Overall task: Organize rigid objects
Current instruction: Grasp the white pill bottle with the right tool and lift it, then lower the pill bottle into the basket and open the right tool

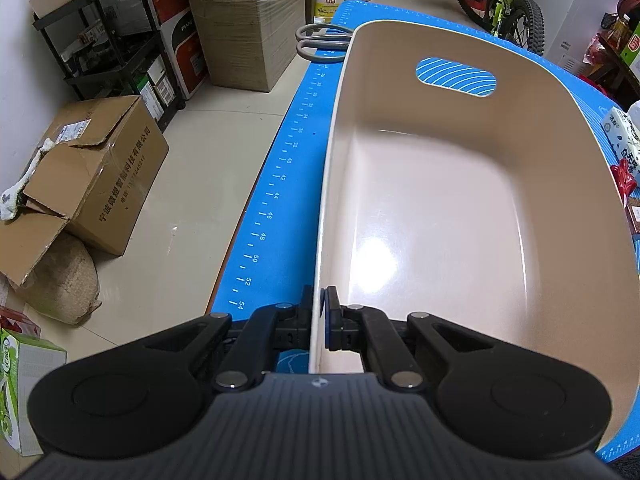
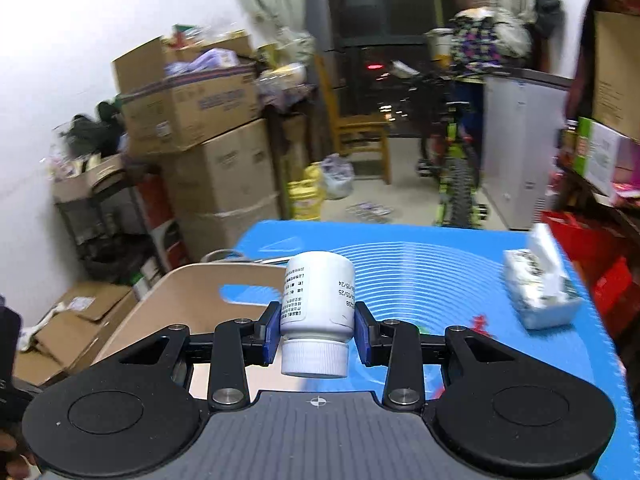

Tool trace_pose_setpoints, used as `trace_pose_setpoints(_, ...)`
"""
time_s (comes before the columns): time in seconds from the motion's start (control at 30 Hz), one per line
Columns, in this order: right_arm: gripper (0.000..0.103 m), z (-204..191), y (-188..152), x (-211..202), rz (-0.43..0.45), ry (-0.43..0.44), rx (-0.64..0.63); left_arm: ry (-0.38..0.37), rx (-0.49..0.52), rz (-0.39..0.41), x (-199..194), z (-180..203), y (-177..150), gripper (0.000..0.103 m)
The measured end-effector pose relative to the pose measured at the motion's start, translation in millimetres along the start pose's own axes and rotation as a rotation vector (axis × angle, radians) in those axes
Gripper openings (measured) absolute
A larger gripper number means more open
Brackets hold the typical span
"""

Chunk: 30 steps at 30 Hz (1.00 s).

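A beige plastic bin [image 1: 440, 216] with a handle slot stands on the blue mat [image 1: 288, 168]; nothing shows inside it. My left gripper [image 1: 319, 322] is shut on the bin's near left rim, one pad on each side of the wall. In the right wrist view my right gripper [image 2: 316, 330] is shut on a white pill bottle [image 2: 318, 300], cap toward the camera, held in the air above the mat. The bin [image 2: 192, 300] lies below and to the left of the bottle. Grey-handled scissors [image 1: 320, 42] lie on the mat behind the bin.
A tissue pack [image 2: 538, 290] sits on the mat's right side, with a small red item [image 2: 480, 322] near it. Cardboard boxes [image 1: 96, 176], a black shelf and a bicycle [image 1: 508, 0] surround the table. The mat's left edge drops to the floor.
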State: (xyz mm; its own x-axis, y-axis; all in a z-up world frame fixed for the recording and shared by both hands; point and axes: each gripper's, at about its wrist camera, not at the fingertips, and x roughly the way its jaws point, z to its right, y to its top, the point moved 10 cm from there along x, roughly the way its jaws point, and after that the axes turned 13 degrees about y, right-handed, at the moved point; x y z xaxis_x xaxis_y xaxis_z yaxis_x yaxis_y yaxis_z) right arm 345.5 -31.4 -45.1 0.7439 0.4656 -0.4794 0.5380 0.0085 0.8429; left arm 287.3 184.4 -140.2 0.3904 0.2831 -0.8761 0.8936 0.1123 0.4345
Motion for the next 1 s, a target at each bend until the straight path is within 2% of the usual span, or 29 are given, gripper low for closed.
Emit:
trace_pose_setpoints(0.2,0.044,-33,-23,43,-0.118,0.051,-0.031,0.002,0.001,0.002,0,0,-1,0.006)
trace_pose_setpoints(0.4,0.044,-52,-61,79,-0.287,0.057,-0.067,0.005,0.004,0.003,-1,3,-1,0.006)
trace_pose_setpoints(0.63,0.044,-62,-91,96,-0.427,0.064,-0.083,0.007,0.007,0.006,-2,4,-1,0.006)
trace_pose_setpoints(0.77,0.044,-66,-97,96,-0.449,0.08,-0.075,0.007,0.007,0.007,-2,5,-1,0.006)
trace_pose_setpoints(0.8,0.049,-65,-95,96,-0.44,0.085,-0.066,0.007,0.007,0.007,-2,5,-1,0.006)
trace_pose_setpoints(1.0,0.051,-58,-73,78,-0.359,0.132,-0.022,0.007,0.006,0.006,-2,5,0,0.006)
